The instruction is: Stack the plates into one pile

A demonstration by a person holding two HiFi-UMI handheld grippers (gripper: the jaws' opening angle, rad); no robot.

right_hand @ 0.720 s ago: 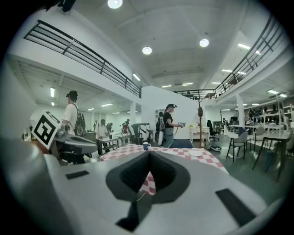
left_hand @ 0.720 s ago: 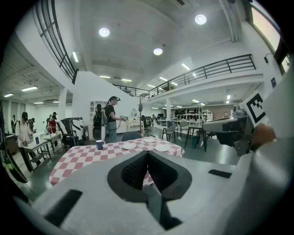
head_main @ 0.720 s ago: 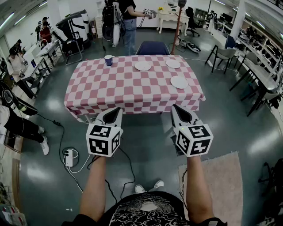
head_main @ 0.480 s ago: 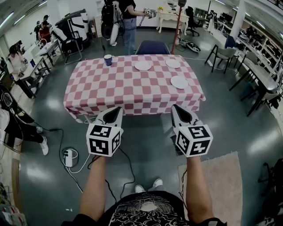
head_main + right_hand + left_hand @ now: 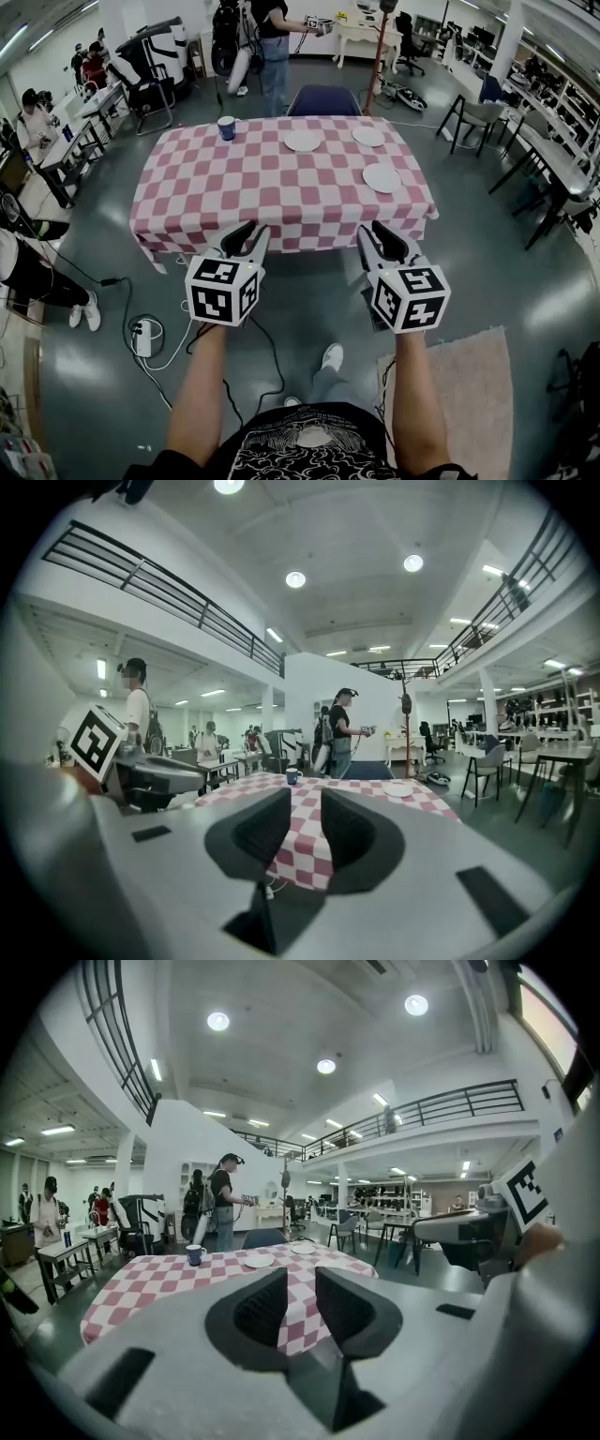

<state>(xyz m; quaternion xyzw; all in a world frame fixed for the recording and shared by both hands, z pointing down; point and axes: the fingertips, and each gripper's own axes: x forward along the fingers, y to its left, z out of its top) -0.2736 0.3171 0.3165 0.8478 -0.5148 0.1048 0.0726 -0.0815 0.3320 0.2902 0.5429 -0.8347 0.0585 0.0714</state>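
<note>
Forearms stretched out side by side, I hold my left gripper (image 5: 247, 236) and right gripper (image 5: 375, 236) just short of the checked table (image 5: 234, 187), jaws slightly parted and empty, three plates (image 5: 303, 141) (image 5: 368, 136) (image 5: 382, 177) lying separate on its far right.

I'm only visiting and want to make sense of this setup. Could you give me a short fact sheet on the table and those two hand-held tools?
Table: covered by a pink-and-white checked cloth
Plates: three white, lying apart, none stacked; far middle, far right, nearer right
Cup: blue, far left
Left gripper: short of the table, jaws apart, nothing between them
Right gripper: the same
Stacking: not begun
</note>
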